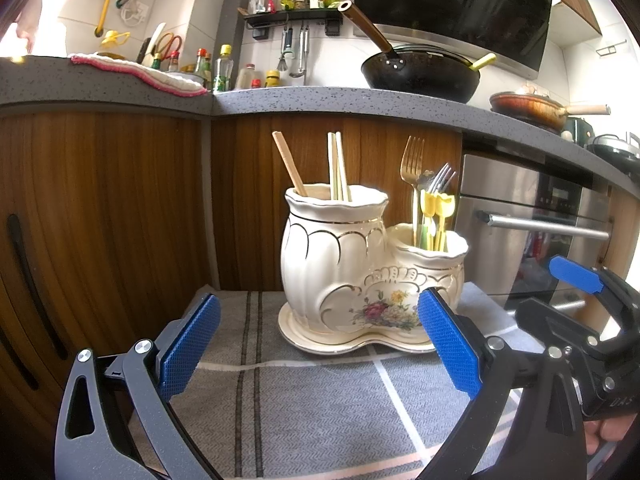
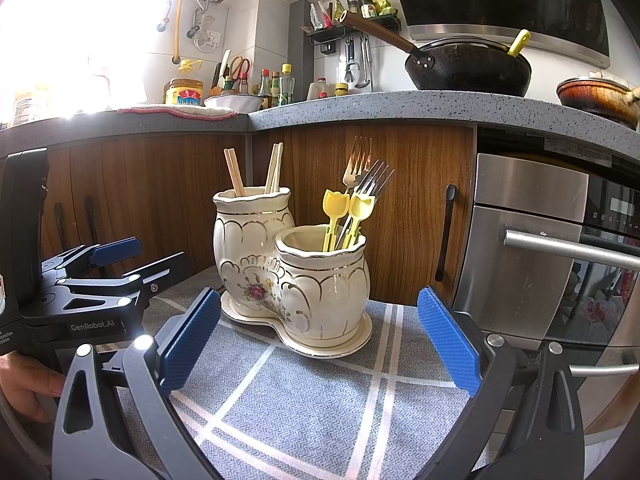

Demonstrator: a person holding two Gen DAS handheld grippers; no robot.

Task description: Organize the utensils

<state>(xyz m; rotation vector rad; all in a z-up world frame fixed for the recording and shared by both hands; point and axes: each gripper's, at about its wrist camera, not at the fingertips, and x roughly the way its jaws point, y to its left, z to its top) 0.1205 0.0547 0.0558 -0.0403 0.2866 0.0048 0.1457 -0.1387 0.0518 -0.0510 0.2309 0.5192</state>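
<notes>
A cream ceramic double utensil holder (image 1: 340, 264) (image 2: 280, 264) with a flower print stands on its saucer on a grey checked cloth (image 1: 312, 400) (image 2: 312, 400). Its tall pot holds chopsticks (image 1: 336, 166) (image 2: 236, 172). Its short pot holds metal forks (image 1: 412, 164) (image 2: 360, 164) and yellow plastic forks (image 1: 438, 206) (image 2: 348, 208). My left gripper (image 1: 318, 344) is open and empty, a little in front of the holder. My right gripper (image 2: 318, 340) is open and empty, also in front of it. Each gripper shows at the side of the other's view.
Wooden cabinet doors (image 1: 120, 208) stand behind the cloth. A steel oven (image 2: 540, 248) with a bar handle is at the right. The grey counter (image 1: 320, 100) above carries a black wok (image 1: 420, 72), bottles and a towel.
</notes>
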